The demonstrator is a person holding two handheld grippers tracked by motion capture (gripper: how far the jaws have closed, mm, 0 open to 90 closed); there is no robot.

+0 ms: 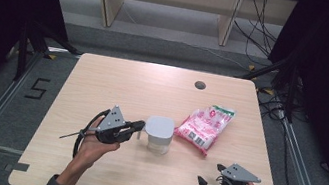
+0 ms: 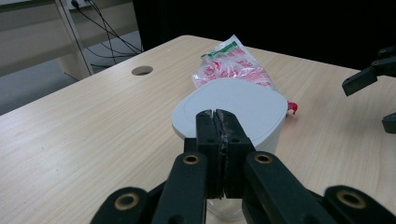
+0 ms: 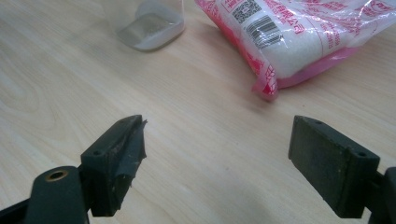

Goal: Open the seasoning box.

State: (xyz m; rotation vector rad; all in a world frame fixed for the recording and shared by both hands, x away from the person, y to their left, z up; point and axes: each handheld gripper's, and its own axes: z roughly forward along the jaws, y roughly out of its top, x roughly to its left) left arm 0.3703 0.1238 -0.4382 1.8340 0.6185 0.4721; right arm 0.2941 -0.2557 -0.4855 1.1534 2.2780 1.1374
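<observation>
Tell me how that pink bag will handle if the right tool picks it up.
The bag looks soft and full of white grains, so it would probably sag around the pinch. Its glossy film may slip. It lies flat, so rolling seems unlikely.

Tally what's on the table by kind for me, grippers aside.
Lidded clear container: 1
Pink-and-white sealed bag: 1
Total: 2
</observation>
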